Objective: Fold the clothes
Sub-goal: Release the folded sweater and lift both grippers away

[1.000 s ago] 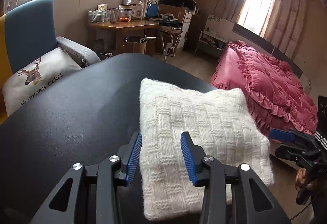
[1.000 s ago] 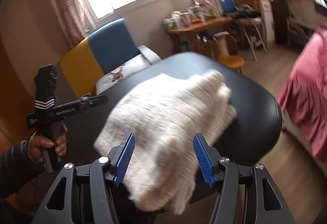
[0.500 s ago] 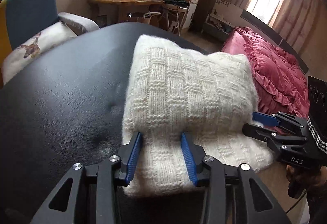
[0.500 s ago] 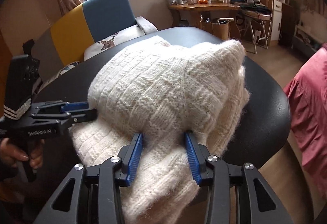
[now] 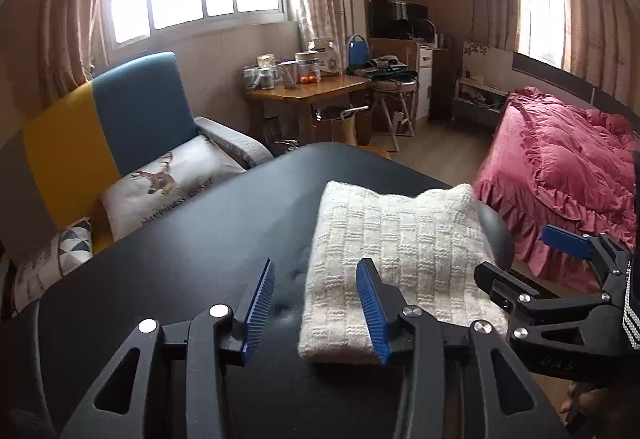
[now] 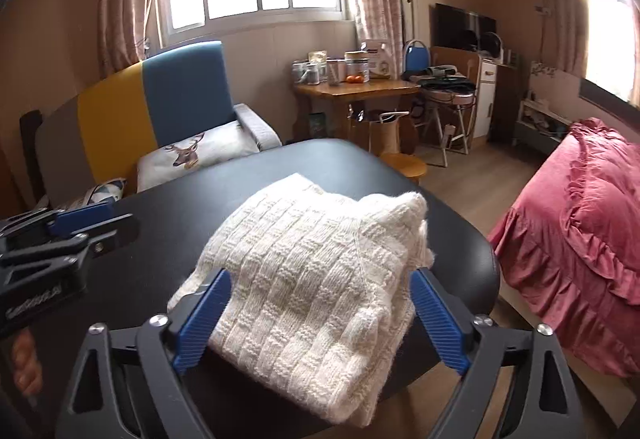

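Knitwear is seen from the left wrist view: a cream basket-weave sweater (image 5: 400, 259) lies folded into a thick square on the black desk (image 5: 180, 259), toward its right-hand edge. The left gripper (image 5: 316, 303) is held above the near left corner of the fold, jaws parted further in the last moment, nothing clamped between them; one pad overlaps the knit in the picture, but contact cannot be confirmed. The right gripper (image 5: 532, 271) is visible at the far right, spread wide beside the sweater.

From the right wrist view, the sweater (image 6: 312, 279) is framed by the right gripper (image 6: 320, 319), whose jaws have just been flung open and are released, standing either side of the fold without pressing it. The near corner of the knit is seen overhanging the desk (image 6: 168, 215) rim above the floor. The left gripper (image 6: 92, 223) appears at the left, clear of the fabric.

A slide off the rim is judged the main risk, should a withdrawing pad snag the fuzzy yarn; the top layer could likewise be dragged open
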`<action>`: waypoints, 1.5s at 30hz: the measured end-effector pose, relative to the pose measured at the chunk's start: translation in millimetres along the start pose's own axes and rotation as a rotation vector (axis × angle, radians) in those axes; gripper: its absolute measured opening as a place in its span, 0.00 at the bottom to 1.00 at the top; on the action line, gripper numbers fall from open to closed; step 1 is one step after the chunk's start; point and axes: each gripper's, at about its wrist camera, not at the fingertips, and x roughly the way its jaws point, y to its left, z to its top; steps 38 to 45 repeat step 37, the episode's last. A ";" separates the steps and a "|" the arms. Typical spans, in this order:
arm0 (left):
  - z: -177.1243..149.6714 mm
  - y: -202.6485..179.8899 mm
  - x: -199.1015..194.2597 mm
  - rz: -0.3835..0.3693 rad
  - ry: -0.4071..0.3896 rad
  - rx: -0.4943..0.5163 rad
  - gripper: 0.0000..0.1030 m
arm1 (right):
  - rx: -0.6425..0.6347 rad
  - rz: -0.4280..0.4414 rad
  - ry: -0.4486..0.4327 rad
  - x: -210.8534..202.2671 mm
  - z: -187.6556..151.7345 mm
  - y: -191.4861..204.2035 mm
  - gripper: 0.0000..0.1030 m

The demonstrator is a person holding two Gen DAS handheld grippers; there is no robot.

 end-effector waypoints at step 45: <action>-2.5 14.7 -4.0 -0.103 0.114 -0.100 0.41 | 0.010 -0.037 0.085 20.9 -12.1 27.3 1.00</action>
